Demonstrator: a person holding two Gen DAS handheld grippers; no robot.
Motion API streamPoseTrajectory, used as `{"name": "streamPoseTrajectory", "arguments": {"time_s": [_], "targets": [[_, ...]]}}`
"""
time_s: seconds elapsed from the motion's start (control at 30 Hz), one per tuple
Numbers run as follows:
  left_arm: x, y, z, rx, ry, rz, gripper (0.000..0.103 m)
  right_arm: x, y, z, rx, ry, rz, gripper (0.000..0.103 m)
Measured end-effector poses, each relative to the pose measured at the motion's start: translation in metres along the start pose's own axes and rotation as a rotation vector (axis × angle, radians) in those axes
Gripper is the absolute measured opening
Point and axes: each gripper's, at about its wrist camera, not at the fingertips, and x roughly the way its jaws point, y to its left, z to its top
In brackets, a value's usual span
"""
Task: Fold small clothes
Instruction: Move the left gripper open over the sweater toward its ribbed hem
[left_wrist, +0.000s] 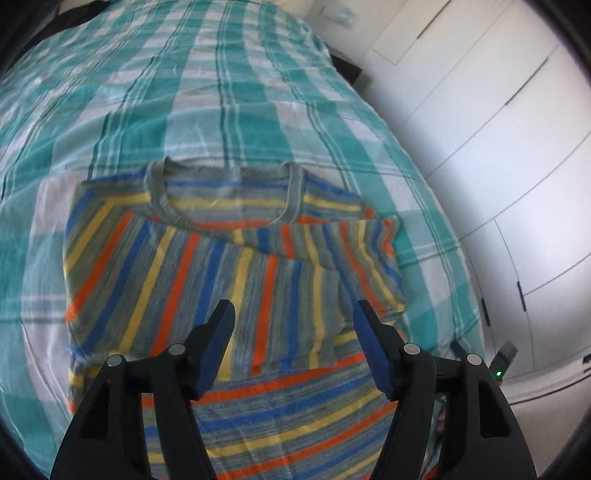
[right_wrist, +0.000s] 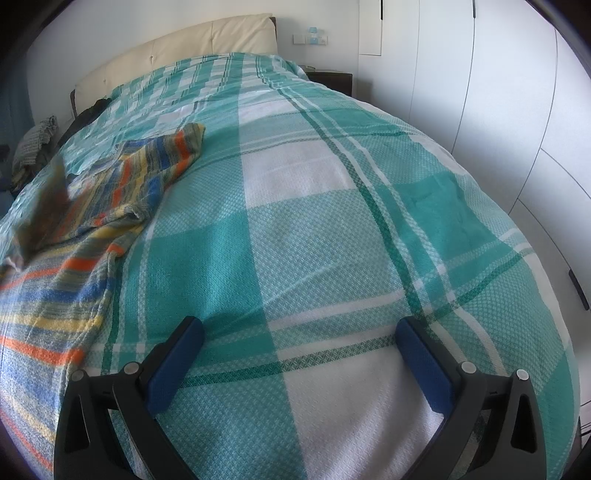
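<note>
The left gripper (left_wrist: 293, 314) hangs above the striped shirt (left_wrist: 236, 266), jaws apart with nothing between them. The right gripper (right_wrist: 299, 332) — jaws spread wide, holding nothing — hovers over the bare teal plaid bedspread (right_wrist: 332, 221), the shirt off to its left. The shirt lies flat on the bedspread, sleeves folded in across its front, collar at the far end — white wardrobe doors (left_wrist: 498, 129) stand to the right.

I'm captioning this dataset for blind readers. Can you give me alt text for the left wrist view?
A striped shirt lies partly folded on a teal plaid bedspread, sleeves turned in across its front. The open left hand-held gripper hangs above it, holding nothing. White cupboards stand to the right.
</note>
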Motion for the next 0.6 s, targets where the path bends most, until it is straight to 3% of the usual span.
{"name": "streamPoseTrajectory", "arguments": {"time_s": [0.13,0.27,0.43,0.5,0.6], "targets": [[-0.024,0.037,-0.043,0.0,-0.021,0.181,0.07,0.0,0.0,0.0,0.0,0.001,0.0,0.103],[-0.059,0.067,-0.106,0.029,-0.059,0.317,0.083,0.0,0.002,-0.001,-0.005,0.002,-0.008,0.103],[-0.084,0.091,-0.179,-0.035,-0.042,0.352,0.083,-0.009,0.007,0.0,-0.018,-0.005,-0.053,0.101],[-0.093,0.093,-0.198,-0.053,-0.061,0.355,0.083,-0.025,0.014,0.002,-0.025,-0.001,-0.129,0.099],[-0.104,0.094,-0.22,-0.074,-0.096,0.353,0.083,-0.069,0.034,0.004,-0.063,-0.043,-0.149,0.099]]}}
